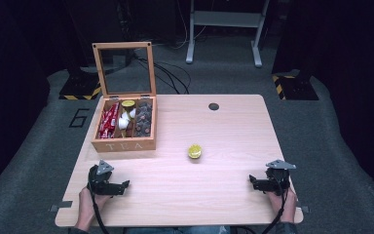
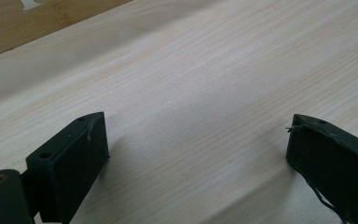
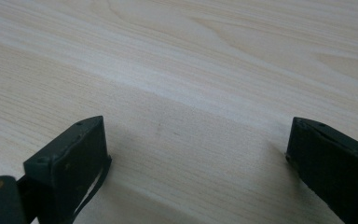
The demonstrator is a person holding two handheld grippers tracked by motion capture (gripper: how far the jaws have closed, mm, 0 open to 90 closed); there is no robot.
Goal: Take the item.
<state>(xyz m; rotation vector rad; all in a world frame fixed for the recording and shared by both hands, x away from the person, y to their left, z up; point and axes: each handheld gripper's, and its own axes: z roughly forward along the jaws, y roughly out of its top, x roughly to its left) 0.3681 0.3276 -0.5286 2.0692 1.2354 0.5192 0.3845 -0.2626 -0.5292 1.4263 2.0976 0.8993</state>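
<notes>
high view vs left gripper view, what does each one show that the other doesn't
The high view alone takes in the open tea box with its sachets and capsules, the yellow capsule lying apart mid-table, both hands, the right tongs, the dark hole near the far edge, and the floor around. The left gripper view alone gives the close look between the left tongs: jaws wide apart, nothing between them, just bare wood grain, plus a corner of a darker wooden thing at top left. Both share the table and the left tongs, low over it.
</notes>
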